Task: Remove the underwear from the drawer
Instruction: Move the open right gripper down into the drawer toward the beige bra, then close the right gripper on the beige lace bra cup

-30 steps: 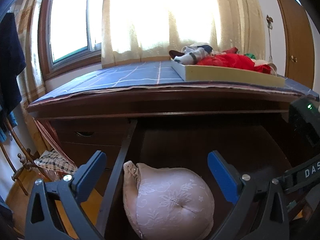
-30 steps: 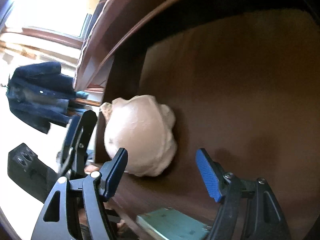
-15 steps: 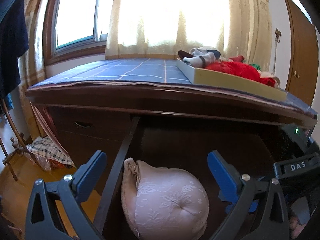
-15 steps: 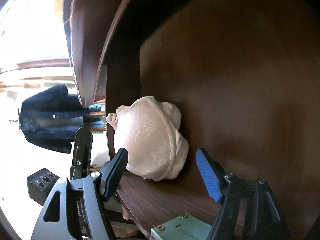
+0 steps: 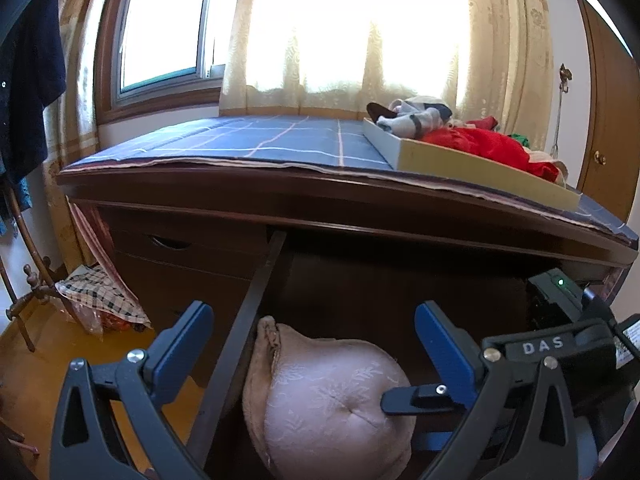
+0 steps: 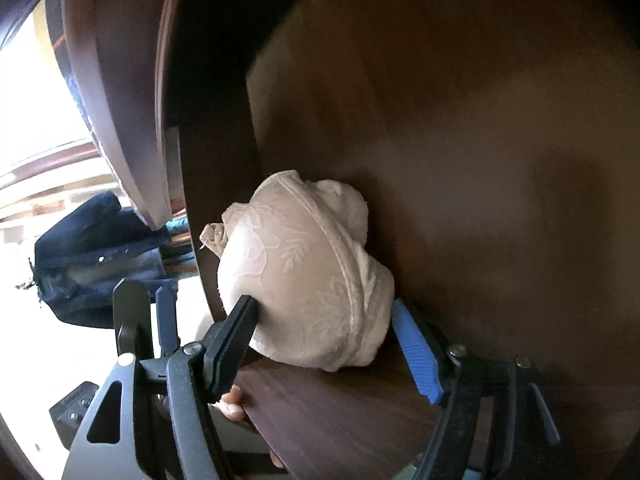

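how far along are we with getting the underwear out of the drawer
Done: the drawer stands open. In hand: the right gripper straddles the beige bra, its jaws wide, no grip yet. Left: closing on it and lifting it out; the bra lies inside.

I see the bra [image 5: 332,408] in the drawer [image 5: 400,300], against its left wall. My right gripper [image 6: 324,344] straddles it, perhaps touching. A tray [image 5: 480,170] sits on the dresser [image 5: 280,196] behind.

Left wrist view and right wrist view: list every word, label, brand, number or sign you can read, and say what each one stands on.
"DAS": pale raised letters on the black body of the right gripper, seen in the left wrist view.
White sticker at the right edge of that view: print too small to read.
Right wrist view: no text to read on the bra or the drawer.
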A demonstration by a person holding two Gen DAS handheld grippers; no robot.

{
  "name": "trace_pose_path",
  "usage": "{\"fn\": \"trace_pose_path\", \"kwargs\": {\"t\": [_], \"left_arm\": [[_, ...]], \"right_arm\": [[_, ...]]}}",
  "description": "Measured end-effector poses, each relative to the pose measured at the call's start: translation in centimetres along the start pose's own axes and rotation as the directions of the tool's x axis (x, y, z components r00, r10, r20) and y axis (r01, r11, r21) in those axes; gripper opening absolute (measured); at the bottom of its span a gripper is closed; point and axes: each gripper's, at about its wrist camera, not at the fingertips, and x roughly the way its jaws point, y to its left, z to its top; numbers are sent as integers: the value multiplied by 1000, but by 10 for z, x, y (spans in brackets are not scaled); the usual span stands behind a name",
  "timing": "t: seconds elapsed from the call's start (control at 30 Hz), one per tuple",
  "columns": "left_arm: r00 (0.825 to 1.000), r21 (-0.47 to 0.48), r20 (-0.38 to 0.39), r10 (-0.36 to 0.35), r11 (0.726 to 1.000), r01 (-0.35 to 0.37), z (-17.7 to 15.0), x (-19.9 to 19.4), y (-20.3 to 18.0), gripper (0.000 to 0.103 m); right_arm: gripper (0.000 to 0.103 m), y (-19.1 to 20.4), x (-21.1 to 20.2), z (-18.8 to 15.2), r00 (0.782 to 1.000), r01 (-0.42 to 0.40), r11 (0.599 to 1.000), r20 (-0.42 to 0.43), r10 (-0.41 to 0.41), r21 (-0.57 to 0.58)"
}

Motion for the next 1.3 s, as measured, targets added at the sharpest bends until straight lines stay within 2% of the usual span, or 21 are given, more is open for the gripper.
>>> {"fn": "trace_pose_path", "kwargs": {"t": [0.1, 0.2, 0.5, 0.63, 0.93, 1.13, 1.23, 1.3], "left_arm": [[1000, 3, -7, -7, 1000, 7, 0, 1, 0, 103], [1000, 24, -3, -7, 1000, 7, -1, 0, -2, 103], [1000, 46, -4, 0, 999, 0, 0, 0, -5, 103], [1000, 47, -2, -2, 999, 3, -1, -1, -5, 103], [1000, 54, -1, 4, 999, -4, -1, -1, -6, 103], [1000, 71, 4, 16, 997, -16, -1, -1, -9, 103], [1000, 80, 9, 24, 997, -24, -1, -1, -10, 103], [1000, 83, 12, 29, 996, -29, -1, -1, -10, 103]], "right_arm": [[63, 4, 0, -3, 999, 12, 1000, 31, -12, -17], [52, 3, -1, -3, 1000, 2, 1000, 19, -1, -26], [36, -2, -10, -5, 999, -13, 1000, 42, 14, -26], [35, -5, -17, -5, 998, -13, 1000, 63, 14, -17], [34, -14, -57, 0, 985, 33, 998, 170, -24, -47], [34, -22, -99, -4, 953, 122, 988, 288, -90, -93], [34, -24, -122, -7, 912, 223, 966, 377, -160, -129], [34, -20, -135, -12, 872, 314, 935, 439, -216, -164]]}}
